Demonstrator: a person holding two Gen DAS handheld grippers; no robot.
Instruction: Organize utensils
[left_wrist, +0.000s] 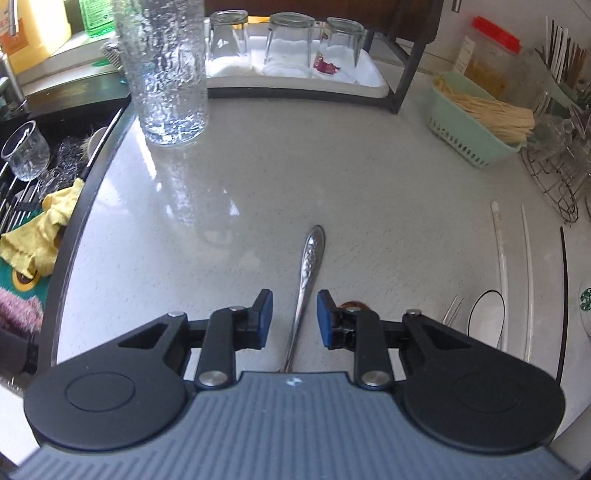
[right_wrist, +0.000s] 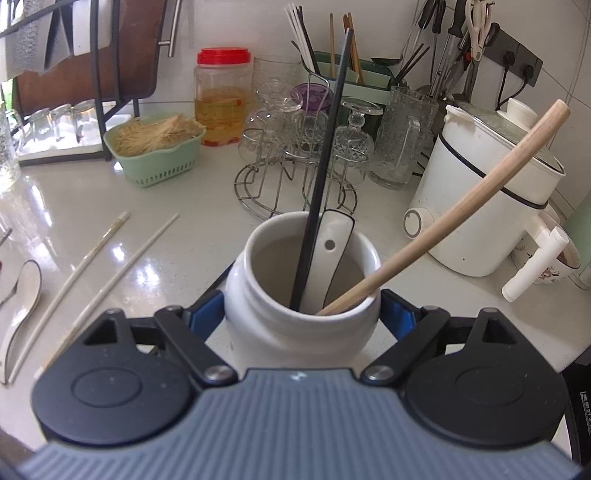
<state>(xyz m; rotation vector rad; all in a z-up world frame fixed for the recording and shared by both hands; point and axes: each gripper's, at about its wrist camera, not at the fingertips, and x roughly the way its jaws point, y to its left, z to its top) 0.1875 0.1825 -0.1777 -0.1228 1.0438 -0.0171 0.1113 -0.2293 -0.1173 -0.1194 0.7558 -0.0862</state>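
Bench (left_wrist: 258, 166) scene, two claws. Left claw (left_wrist: 295, 319) partly open, blue pads either side of metal spoon handle (left_wrist: 308, 273), not touching it; spoon lies flat on the bench, handle end pointing to 12 o'clock. Right claw (right_wrist: 303, 317) spread wide around white ceramic jar (right_wrist: 301, 332), pads at the jar's sides at 9 and 3 o'clock; contact unclear. Jar holds black chopstick (right_wrist: 325, 155), white ceramic spoon (right_wrist: 332, 251), wooden handle (right_wrist: 461, 206) leaning toward 2 o'clock. Two white chopsticks (right_wrist: 122, 266) and another ceramic spoon (right_wrist: 22, 295) lie on the bench at 9 o'clock of the jar. Green basket (right_wrist: 155, 162) at 11 o'clock.
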